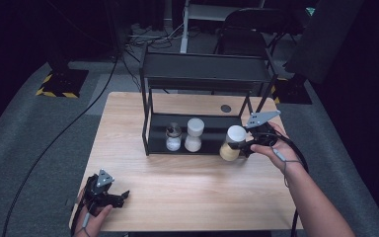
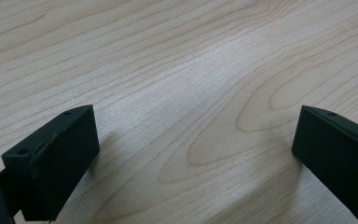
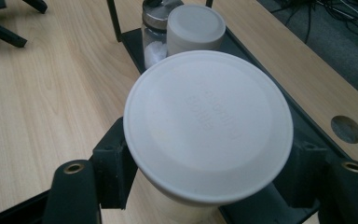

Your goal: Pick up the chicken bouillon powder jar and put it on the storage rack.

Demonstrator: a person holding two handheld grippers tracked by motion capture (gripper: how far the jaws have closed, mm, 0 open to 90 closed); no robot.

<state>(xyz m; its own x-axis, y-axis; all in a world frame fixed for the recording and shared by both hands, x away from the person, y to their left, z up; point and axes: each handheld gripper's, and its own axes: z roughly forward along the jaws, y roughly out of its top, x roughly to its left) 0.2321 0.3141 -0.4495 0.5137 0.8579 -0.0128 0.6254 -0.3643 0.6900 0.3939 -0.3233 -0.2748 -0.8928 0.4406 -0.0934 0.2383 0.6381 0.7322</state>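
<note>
My right gripper (image 1: 243,145) is shut on a white-lidded jar (image 1: 232,143) with yellowish contents, held tilted at the right front corner of the black rack's lower shelf (image 1: 217,129). In the right gripper view its broad white lid (image 3: 208,123) sits between the two black fingers (image 3: 114,170). I cannot tell whether the jar touches the shelf. Two more jars stand on that shelf: a glass one with a metal lid (image 1: 173,138) and a white-lidded one (image 1: 194,135). My left gripper (image 1: 121,197) rests open near the table's front left, over bare wood (image 2: 191,93).
The black two-tier rack (image 1: 205,69) stands at the back middle of the wooden table (image 1: 123,128). A round cable hole (image 1: 225,108) lies behind it. Cables and a chair (image 1: 249,29) are on the floor beyond. Bare wood stretches between the rack and the front edge.
</note>
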